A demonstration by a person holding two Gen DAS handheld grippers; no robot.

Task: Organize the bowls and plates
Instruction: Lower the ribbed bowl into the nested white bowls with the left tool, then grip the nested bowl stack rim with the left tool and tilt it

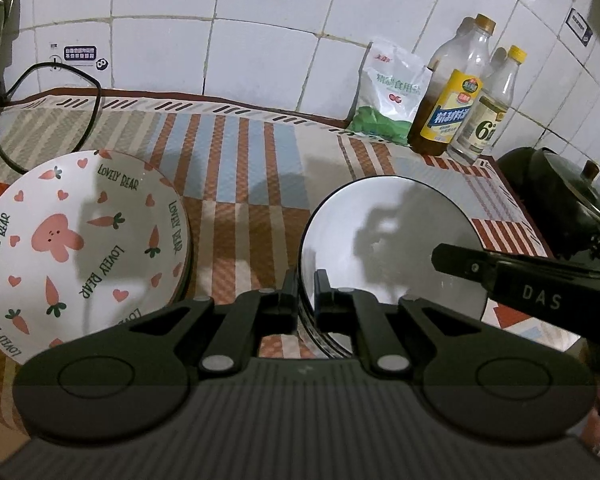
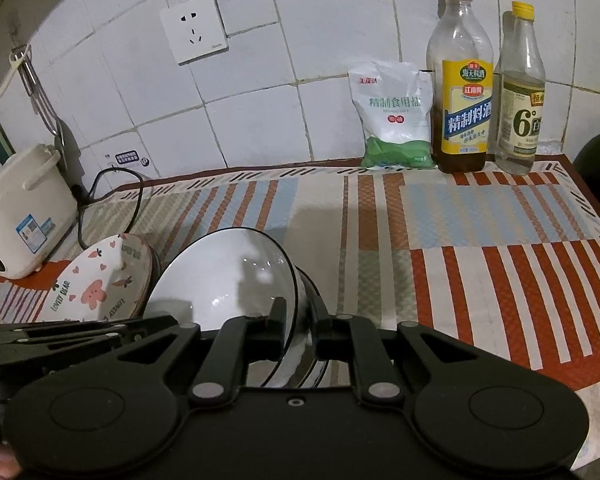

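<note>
1. While the white bowl (image 1: pixel 384 240) is clamped by both grippers, the step in hand is judged to be a two-handed carry or set-down of that bowl on the striped mat (image 1: pixel 236 168).
2. At the far left, a cream rice cooker (image 2: pixel 24 216) is seen against the tiled wall, with a black cable (image 1: pixel 44 116) trailing from it across the mat.
3. Next to it, the carrot-patterned bowl (image 1: pixel 80 240) is seen resting tilted on the mat; darker rims show beneath it, so it is taken to sit on a stack, though the count cannot be told.
4. The left gripper (image 1: pixel 307 296) is seen with its jaws narrow, pinched on the left rim of the white bowl, one finger inside and one outside.
5. The white bowl lies just beside the patterned one, apart from it in the left wrist view; whether its base touches the mat cannot be told.
6. The right gripper (image 2: pixel 302 316) is likewise closed on the opposite rim, its jaws nearly together with the bowl wall between them.
7. The next move is judged to call for both grips to be kept level, so the bowl is not twisted, and for the bowl to be nested on its neighbour or set flat before release.
8. To the right, a salt bag (image 2: pixel 392 116), a brown bottle (image 2: pixel 462 92) and a clear bottle (image 2: pixel 520 96) stand at the wall, well apart from the bowls, and a dark pot (image 1: pixel 556 196) sits past the mat's edge.
9. Only the patterned bowl and the cable are judged close enough to obstruct.
</note>
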